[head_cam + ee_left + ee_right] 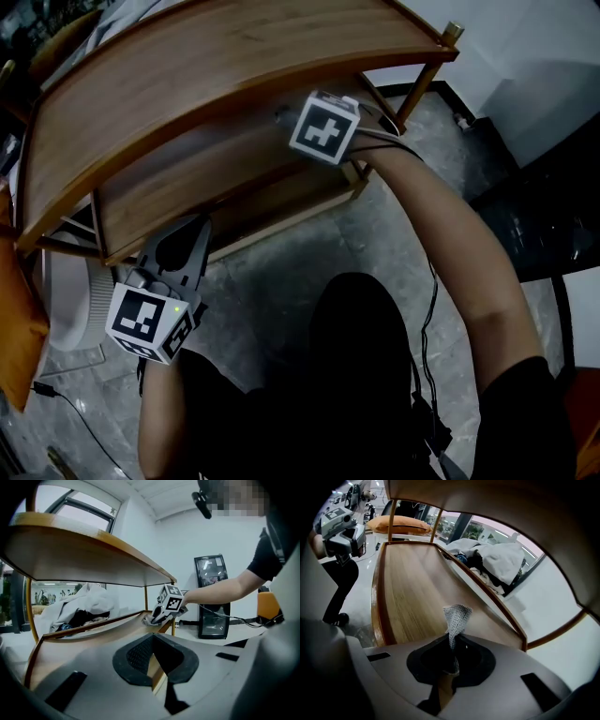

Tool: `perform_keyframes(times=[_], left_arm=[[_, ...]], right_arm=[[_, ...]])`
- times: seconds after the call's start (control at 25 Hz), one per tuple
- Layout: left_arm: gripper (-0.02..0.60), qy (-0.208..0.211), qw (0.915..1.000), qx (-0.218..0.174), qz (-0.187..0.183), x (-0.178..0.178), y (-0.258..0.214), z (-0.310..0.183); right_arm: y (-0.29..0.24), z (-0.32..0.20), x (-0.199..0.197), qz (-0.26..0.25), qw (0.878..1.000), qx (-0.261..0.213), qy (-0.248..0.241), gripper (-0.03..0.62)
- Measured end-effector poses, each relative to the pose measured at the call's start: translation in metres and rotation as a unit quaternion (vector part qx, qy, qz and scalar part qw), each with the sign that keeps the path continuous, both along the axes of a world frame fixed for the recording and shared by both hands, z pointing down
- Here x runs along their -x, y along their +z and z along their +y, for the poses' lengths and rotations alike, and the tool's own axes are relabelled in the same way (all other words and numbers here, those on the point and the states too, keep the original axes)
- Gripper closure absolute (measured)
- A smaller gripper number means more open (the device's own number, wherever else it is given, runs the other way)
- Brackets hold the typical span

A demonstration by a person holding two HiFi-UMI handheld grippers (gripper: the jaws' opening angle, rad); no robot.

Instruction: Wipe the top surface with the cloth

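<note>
A wooden shelf unit fills the head view; its top surface (206, 66) lies bare above a lower shelf (178, 183). My right gripper (286, 120) reaches in under the top board, just over the lower shelf (417, 588). It is shut on a small grey mesh cloth (454, 616) that sticks up from the jaws. The left gripper view shows that cloth (146, 620) low at the lower shelf's right end. My left gripper (187, 234) hangs in front of the shelf's left part, below the boards, shut with nothing in it.
A heap of white fabric (497, 557) lies behind the shelf unit. An orange cushion (14, 319) and a white object (70, 300) sit at the left. A black glass-fronted cabinet (212, 595) stands to the right. A cable (66, 403) trails on the grey floor.
</note>
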State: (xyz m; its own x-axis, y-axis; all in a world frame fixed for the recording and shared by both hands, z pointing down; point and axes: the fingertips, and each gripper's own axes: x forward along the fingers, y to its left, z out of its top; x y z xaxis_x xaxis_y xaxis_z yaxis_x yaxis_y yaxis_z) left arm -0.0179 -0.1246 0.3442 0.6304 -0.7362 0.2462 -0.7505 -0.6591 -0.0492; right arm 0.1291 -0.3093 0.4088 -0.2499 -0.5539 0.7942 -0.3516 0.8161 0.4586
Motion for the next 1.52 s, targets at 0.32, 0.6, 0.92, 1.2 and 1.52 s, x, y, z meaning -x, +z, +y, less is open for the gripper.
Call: perform_keyframes(times=[0.32, 0.6, 0.92, 1.2, 1.52], left_arm=[[0.571, 0.036, 0.9994, 0.000, 0.002, -0.041, 0.000, -0.007], [0.570, 0.076, 0.9971, -0.007, 0.001, -0.079, -0.002, 0.002], [0.571, 0.051, 0.9985, -0.018, -0.003, -0.044, -0.009, 0.010], [0.571, -0.042, 0.9987, -0.027, 0.015, 0.054, -0.017, 0.009], [0.571, -0.124, 0.9922, -0.009, 0.003, 0.153, 0.001, 0.038]], right_arm=[[-0.009, -0.008, -0.084, 0.021, 0.998, -0.020, 0.063, 0.561], [-0.016, -0.005, -0.141, 0.044, 0.991, -0.037, 0.117, 0.562], [-0.033, -0.004, -0.122, 0.004, 0.987, -0.090, 0.131, 0.560], [-0.064, 0.047, 0.116, -0.143, 0.976, -0.116, -0.113, 0.560], [-0.020, 0.097, 0.300, -0.106, 0.937, -0.123, -0.308, 0.560]])
